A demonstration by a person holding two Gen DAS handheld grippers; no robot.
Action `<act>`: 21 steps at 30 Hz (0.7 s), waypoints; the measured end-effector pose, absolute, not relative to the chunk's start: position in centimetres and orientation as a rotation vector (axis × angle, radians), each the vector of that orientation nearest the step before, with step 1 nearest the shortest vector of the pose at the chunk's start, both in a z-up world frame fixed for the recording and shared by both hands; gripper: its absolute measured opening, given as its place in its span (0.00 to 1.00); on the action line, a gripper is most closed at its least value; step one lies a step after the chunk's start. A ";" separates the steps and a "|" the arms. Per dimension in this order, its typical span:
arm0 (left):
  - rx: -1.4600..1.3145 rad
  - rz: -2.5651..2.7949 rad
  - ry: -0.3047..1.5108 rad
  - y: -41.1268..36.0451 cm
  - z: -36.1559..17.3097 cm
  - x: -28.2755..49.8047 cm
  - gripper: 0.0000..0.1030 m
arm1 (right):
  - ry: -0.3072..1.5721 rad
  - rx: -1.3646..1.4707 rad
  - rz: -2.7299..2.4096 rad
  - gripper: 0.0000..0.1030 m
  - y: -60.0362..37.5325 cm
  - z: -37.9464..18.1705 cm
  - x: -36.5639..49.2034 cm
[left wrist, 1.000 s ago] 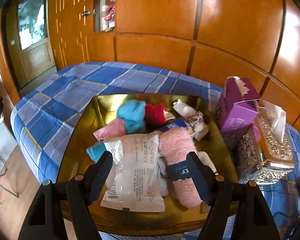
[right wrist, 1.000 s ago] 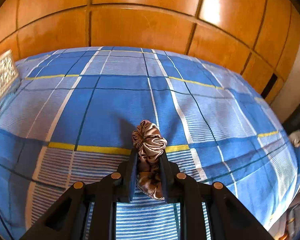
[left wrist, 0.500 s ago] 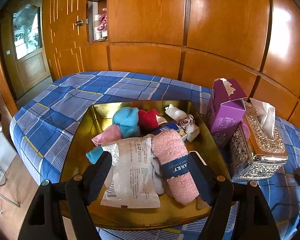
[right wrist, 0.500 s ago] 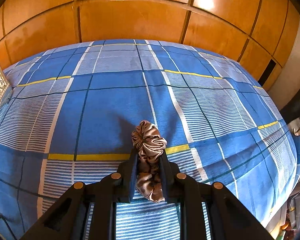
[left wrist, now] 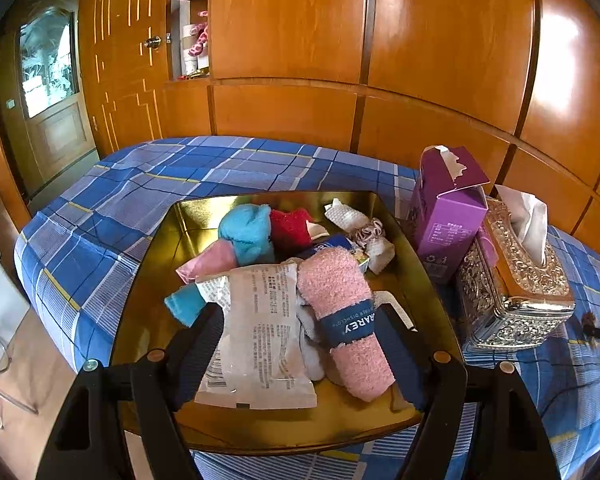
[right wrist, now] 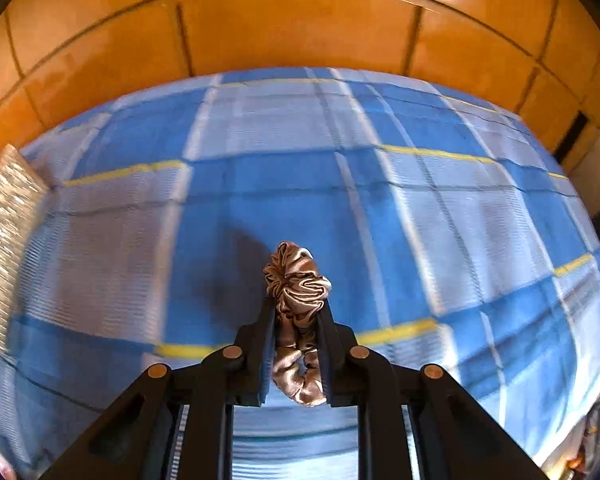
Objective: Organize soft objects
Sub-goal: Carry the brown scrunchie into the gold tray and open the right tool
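Left gripper (left wrist: 300,320) fingers spread above gold tray (left wrist: 414,248), pink towel (left wrist: 342,316), packet (left wrist: 260,332)

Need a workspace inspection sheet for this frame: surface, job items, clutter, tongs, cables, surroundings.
Surface: blue plaid bedspread.
Job's things: gold tray holding pink rolled cloth, blue cloth, red cloth, white packet; brown scrunchie outside it.
Clutter: purple box, ornate tissue box, both beside the tray.
Tongs: left tongs open over the tray; right tongs shut on the scrunchie above the bedspread.
Cables: nothing seen.
Surroundings: wood-panelled wall, door.
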State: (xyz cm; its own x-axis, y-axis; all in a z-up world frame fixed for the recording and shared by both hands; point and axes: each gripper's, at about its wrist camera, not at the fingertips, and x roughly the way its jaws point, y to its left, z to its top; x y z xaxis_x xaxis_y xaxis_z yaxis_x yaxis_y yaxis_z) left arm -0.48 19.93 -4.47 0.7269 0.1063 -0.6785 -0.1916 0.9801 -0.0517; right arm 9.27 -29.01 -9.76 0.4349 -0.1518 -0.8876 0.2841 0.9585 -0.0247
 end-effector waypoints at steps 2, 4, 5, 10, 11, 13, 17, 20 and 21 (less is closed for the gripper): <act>-0.128 0.168 0.745 20.2 -4.6 -0.4 0.76 | 1.077 0.122 -0.228 0.17 -27.8 -8.5 10.8; -0.132 0.169 0.745 20.3 -4.7 -0.4 0.76 | 1.068 0.117 -0.197 0.17 -26.9 -7.5 12.1; -0.132 0.170 0.747 20.4 -4.7 -0.3 0.76 | 1.063 0.120 -0.176 0.17 -26.4 -6.8 13.0; -0.129 0.167 0.745 20.4 -4.7 -0.4 0.76 | 1.045 0.119 -0.062 0.17 -22.6 -3.3 18.3; -0.130 0.168 0.744 20.4 -4.6 -0.5 0.76 | 1.045 0.103 -0.035 0.17 -21.4 -2.6 19.5; -0.127 0.175 0.743 20.6 -4.5 -0.6 0.76 | 1.042 0.079 0.013 0.17 -18.9 -1.5 21.3; -0.126 0.200 0.741 21.3 -4.4 -1.0 0.76 | 0.999 0.068 0.130 0.17 -14.0 0.9 23.1; -0.138 0.227 0.741 22.1 -4.4 -1.2 0.76 | 0.970 0.059 0.222 0.17 -10.6 2.1 23.5; -0.143 0.237 0.739 22.4 -4.4 -1.2 0.76 | 0.962 0.063 0.256 0.17 -9.4 2.4 23.5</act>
